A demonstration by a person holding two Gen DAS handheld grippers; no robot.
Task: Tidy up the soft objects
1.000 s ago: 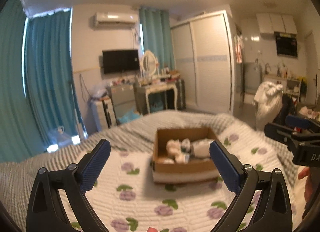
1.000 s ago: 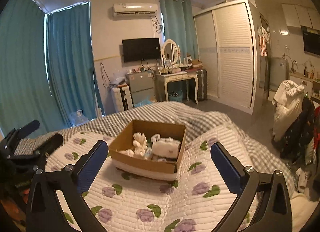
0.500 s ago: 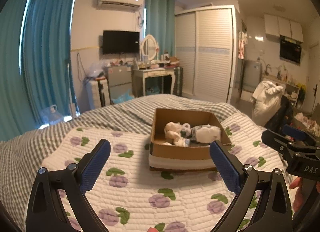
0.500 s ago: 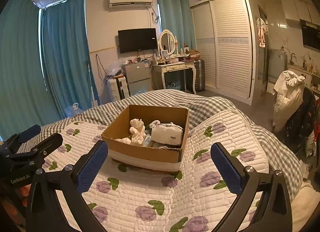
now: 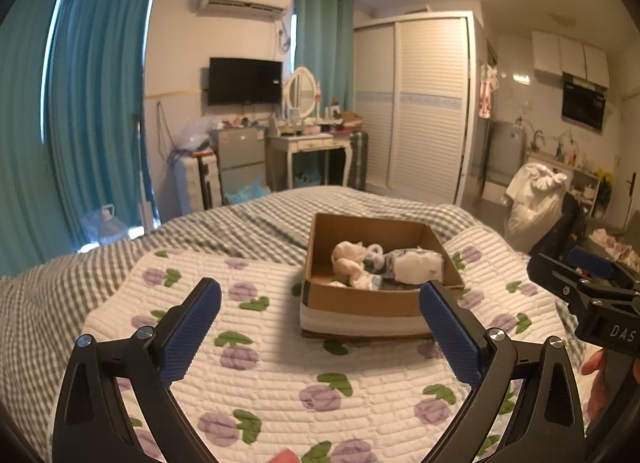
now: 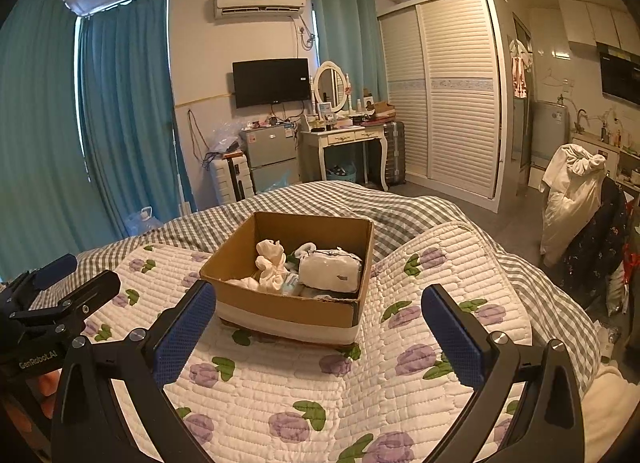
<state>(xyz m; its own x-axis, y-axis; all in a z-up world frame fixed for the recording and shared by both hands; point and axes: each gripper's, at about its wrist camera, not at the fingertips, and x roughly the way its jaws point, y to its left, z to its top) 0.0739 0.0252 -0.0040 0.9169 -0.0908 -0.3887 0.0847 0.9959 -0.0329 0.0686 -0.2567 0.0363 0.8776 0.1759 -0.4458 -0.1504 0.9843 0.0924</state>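
Observation:
A brown cardboard box (image 5: 360, 299) (image 6: 280, 305) sits on the white quilt with purple flowers (image 5: 280, 363) (image 6: 400, 343). Inside lie a cream soft toy (image 5: 348, 259) (image 6: 270, 263), a white pouch (image 5: 418, 265) (image 6: 330, 273) and other small soft items. My left gripper (image 5: 318, 311) is open and empty, short of the box, which sits slightly right of its centre. My right gripper (image 6: 318, 315) is open and empty, short of the box's near right corner. Each gripper shows at the edge of the other's view, the right one (image 5: 580, 287) and the left one (image 6: 60, 299).
A grey checked blanket (image 5: 240, 227) covers the bed beyond the quilt. Past the bed stand a dressing table (image 6: 344, 139), a small fridge (image 6: 272, 159), teal curtains (image 6: 124, 103) and a wardrobe (image 6: 444, 95). Clothes hang over a chair (image 6: 576, 199) at the right.
Both grippers have tilted down and moved closer to the box, which now looks larger and lower in both views. Both stay open and empty.

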